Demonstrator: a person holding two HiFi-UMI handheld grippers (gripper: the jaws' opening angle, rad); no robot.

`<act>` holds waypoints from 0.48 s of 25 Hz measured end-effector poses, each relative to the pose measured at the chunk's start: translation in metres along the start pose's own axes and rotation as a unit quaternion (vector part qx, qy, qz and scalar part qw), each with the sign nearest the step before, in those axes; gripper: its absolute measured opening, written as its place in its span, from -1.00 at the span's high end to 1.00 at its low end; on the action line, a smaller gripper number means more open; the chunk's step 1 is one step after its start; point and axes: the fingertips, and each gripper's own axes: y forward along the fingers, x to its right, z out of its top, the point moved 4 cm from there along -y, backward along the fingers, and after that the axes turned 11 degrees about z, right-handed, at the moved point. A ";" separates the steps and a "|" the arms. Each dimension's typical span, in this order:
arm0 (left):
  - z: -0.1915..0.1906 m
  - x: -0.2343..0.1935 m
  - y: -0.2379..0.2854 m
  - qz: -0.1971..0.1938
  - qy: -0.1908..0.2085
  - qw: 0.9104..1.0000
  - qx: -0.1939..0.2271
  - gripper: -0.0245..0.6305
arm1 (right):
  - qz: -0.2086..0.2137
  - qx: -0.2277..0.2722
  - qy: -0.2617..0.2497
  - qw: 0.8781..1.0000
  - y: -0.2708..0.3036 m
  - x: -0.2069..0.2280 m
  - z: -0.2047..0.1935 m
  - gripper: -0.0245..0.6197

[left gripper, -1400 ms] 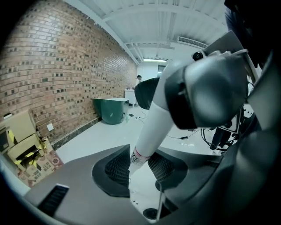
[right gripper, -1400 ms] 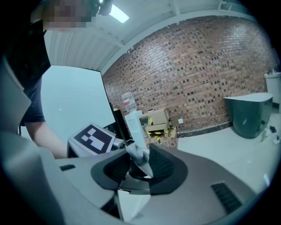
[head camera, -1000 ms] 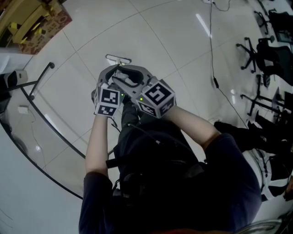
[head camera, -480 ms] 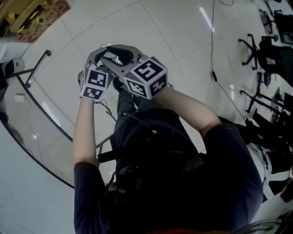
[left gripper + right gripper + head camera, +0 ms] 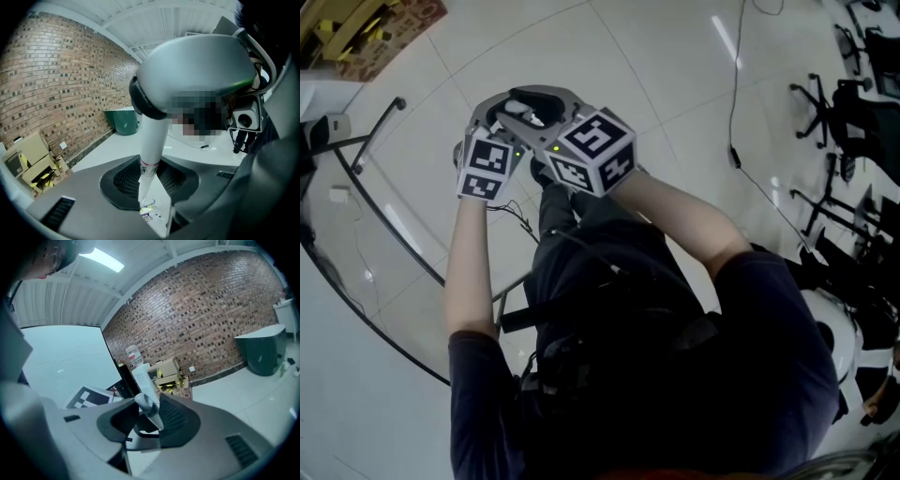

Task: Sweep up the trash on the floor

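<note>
We find the left gripper [image 5: 151, 190] and right gripper [image 5: 149, 420] side by side, each clamped on the white broom handle [image 5: 152, 140] — no trash shows on the tiled floor [image 5: 675, 84] — so we judge the step wants firm grips, the trash found first, then short, low strokes.

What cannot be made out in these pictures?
Trash: none shows; in the head view the person's body covers much floor.
Lower end of the white handle: hidden in the head view under the left gripper and right gripper.
Left gripper view: a large grey shape blocks much of the room.
</note>
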 end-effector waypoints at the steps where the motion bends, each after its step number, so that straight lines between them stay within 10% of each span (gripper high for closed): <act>1: 0.001 -0.003 0.001 0.000 0.000 1.000 0.002 0.62 | 0.001 0.002 -0.003 1.000 0.002 0.001 0.002 0.45; 12: 0.012 -0.038 0.019 -0.017 0.023 1.000 0.006 0.63 | 0.027 0.009 -0.029 0.999 0.023 0.029 0.027 0.46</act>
